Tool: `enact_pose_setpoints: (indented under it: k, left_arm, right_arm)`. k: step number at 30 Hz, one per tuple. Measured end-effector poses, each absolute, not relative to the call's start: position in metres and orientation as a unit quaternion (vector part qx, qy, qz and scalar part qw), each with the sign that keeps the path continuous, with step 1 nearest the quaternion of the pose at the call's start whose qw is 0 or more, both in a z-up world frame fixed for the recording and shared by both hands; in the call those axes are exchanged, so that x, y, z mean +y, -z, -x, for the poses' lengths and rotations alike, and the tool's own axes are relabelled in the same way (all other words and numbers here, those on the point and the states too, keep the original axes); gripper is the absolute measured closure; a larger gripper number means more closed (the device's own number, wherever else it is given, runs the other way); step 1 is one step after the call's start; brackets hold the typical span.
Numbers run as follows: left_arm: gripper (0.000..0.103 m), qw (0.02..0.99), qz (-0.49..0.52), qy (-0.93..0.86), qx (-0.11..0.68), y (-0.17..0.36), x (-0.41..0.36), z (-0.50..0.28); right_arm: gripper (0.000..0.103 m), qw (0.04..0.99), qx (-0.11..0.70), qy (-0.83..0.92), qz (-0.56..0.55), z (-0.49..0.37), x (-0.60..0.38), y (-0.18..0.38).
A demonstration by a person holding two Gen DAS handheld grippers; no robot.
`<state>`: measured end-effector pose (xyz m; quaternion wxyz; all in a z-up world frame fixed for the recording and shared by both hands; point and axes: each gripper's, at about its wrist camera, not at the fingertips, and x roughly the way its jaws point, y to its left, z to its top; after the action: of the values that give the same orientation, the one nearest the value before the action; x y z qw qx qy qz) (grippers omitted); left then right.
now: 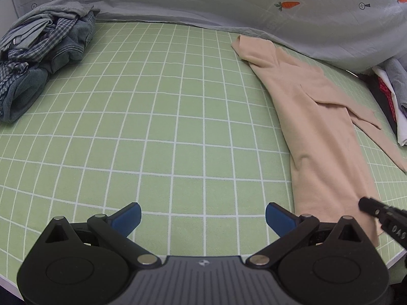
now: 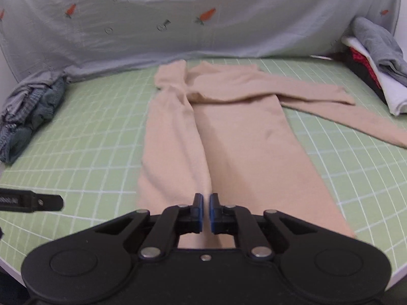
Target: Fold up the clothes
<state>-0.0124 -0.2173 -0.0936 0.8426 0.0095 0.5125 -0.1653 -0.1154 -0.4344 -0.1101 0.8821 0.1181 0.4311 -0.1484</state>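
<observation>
A beige long-sleeved garment (image 2: 241, 139) lies lengthwise on the green grid mat (image 2: 76, 152), and its left side is folded in along a ridge. Its right sleeve (image 2: 343, 117) trails out to the right. My right gripper (image 2: 206, 199) hovers over the near end of that ridge, close to the hem. It is shut, with only a thin slit between the blue pads, and I see no cloth lifted in them. My left gripper (image 1: 203, 217) stands wide open over bare mat to the left of the garment (image 1: 318, 127), holding nothing. The right gripper's tip (image 1: 368, 204) shows above the garment's lower part.
A crumpled heap of grey and checked clothes (image 1: 38, 58) sits at the mat's far left. A stack of folded items (image 2: 374, 71) stands at the far right. A pale sheet with carrot prints (image 2: 178, 25) hangs behind. The table's front edge runs just below the grippers.
</observation>
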Motion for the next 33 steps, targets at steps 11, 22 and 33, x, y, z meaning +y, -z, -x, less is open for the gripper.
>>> enact_pose_setpoints:
  k: [11,22,33]
  left_arm:
    - [0.001,0.839,-0.016,0.181,0.513,0.096,-0.255,0.005]
    - [0.007,0.833,0.002,0.212,0.511,0.100,-0.323,-0.024]
    - [0.098,0.807,0.046,0.237,0.539,0.131,-0.358,-0.026]
  right_arm:
    - [0.047,0.878,0.422,0.164,-0.155,0.117,-0.471,0.114]
    - [0.037,0.868,0.422,0.207,-0.160,0.106,-0.538,0.112]
    - [0.037,0.841,0.461,0.226,-0.170,0.135,-0.573,0.137]
